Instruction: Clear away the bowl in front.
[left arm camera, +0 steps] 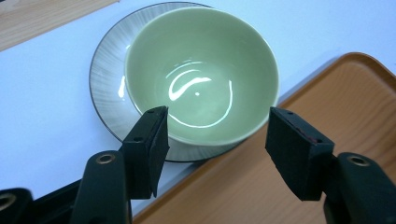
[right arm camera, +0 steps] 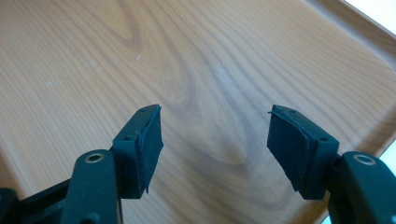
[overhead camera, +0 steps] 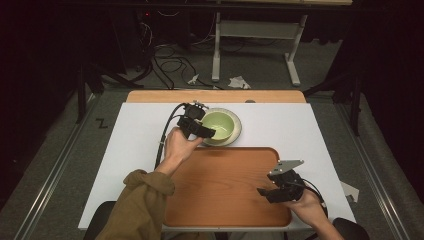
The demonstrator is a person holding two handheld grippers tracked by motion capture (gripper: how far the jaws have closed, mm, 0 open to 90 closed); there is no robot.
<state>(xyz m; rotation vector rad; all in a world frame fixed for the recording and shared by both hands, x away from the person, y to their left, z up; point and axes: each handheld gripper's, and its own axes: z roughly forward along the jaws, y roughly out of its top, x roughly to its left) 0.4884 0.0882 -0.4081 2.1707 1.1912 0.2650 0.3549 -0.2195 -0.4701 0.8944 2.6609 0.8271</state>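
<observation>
- Nearest the high view's camera: an olive sleeve (overhead camera: pixel 142 200) at the bottom edge, and beside it a wooden tray (overhead camera: pixel 225 200) lying bare on the white table (overhead camera: pixel 130 150).
- Left gripper (overhead camera: pixel 204 131) poised at the near rim of a green bowl (left arm camera: pixel 201 70), jaws spread wide, nothing pinched between the pads (left arm camera: pixel 156 149); no contact with the bowl visible.
- Bowl standing upright and empty on a grey ribbed saucer (left arm camera: pixel 105 74), on the table just beyond the tray's far edge.
- Right gripper (overhead camera: pixel 265 192) hovering low over the tray's right part, jaws likewise wide apart and empty.
- Likely glazed ceramic, judging by the sheen: stiff, moderately heavy, slick, breakable if dropped.
- Best hold probably across the rim, one pad inside and one outside the wall, squeezed firmly.
- Saucer loose underneath, so apt to stay behind or shift when lifting.
</observation>
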